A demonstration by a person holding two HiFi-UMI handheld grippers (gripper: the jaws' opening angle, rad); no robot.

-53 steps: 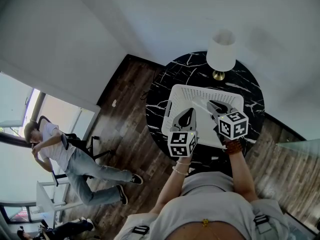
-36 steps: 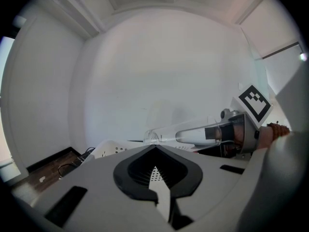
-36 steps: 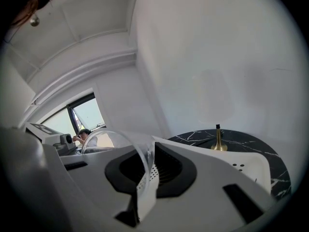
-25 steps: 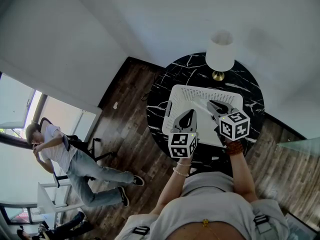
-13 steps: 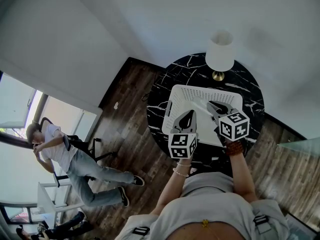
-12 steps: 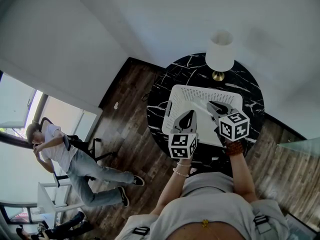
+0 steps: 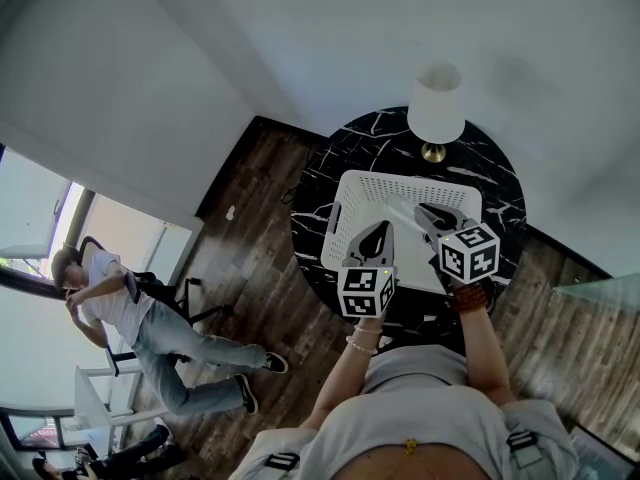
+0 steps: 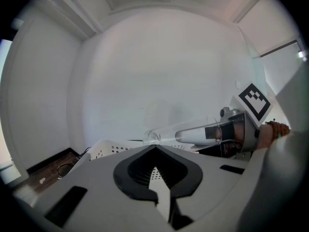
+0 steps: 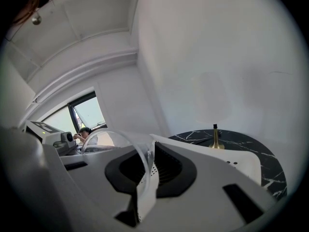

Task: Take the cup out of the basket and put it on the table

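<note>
A clear plastic cup [image 7: 404, 210] hangs over the white perforated basket [image 7: 345, 193] on the round black marble table [image 7: 325, 168]. My right gripper [image 7: 426, 212] is shut on the cup's wall. In the right gripper view the cup's rim [image 9: 120, 146] curves up from between the jaws of that gripper [image 9: 144, 180]. The left gripper view shows the cup [image 8: 186, 135] lying sideways in the right gripper [image 8: 231, 132], above the basket [image 8: 108, 146]. My left gripper [image 7: 377, 230] hovers over the basket's near left side, shut and holding nothing [image 8: 154, 166].
A lamp with a white shade [image 7: 437, 103] and brass base [image 9: 216, 141] stands at the table's far side. Bare marble rings the basket. Dark wood floor [image 7: 250, 228] surrounds the table. A person [image 7: 110, 298] sits on a chair far to the left.
</note>
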